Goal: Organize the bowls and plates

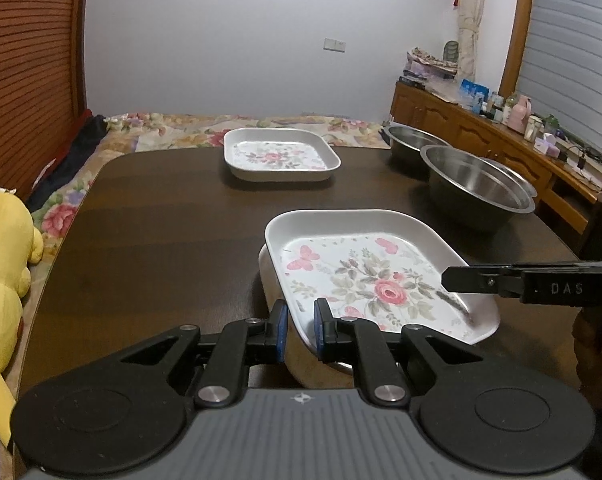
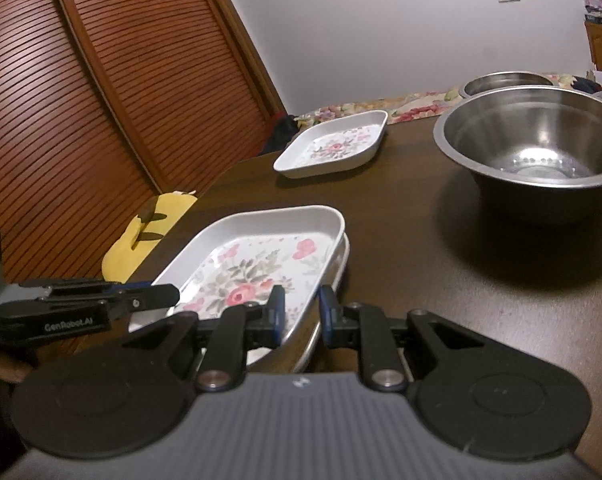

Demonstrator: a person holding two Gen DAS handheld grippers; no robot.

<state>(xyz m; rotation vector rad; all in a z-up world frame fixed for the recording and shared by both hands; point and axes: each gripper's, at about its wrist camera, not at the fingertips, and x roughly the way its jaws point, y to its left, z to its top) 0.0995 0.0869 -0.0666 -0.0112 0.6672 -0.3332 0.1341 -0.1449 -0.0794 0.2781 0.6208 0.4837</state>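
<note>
Two white floral plates are stacked near me on the dark table (image 1: 161, 220). The top floral plate (image 1: 361, 276) sits tilted over the lower plate (image 1: 265, 280), of which only a white edge shows. My left gripper (image 1: 301, 330) is shut on the top plate's near-left rim. In the right wrist view my right gripper (image 2: 302, 314) is shut on the opposite rim of that top plate (image 2: 253, 268). Each gripper shows side-on in the other's view: right gripper (image 1: 449, 280), left gripper (image 2: 171, 297). A third floral plate (image 1: 281, 152) lies alone at the far side.
Steel bowls stand at the table's right: a large bowl (image 1: 477, 188) and a second bowl (image 1: 413, 140) behind it. A yellow plush toy (image 1: 1, 260) lies off the left edge on a floral bed (image 1: 181, 128). A wooden cabinet (image 1: 461, 120) stands at the right.
</note>
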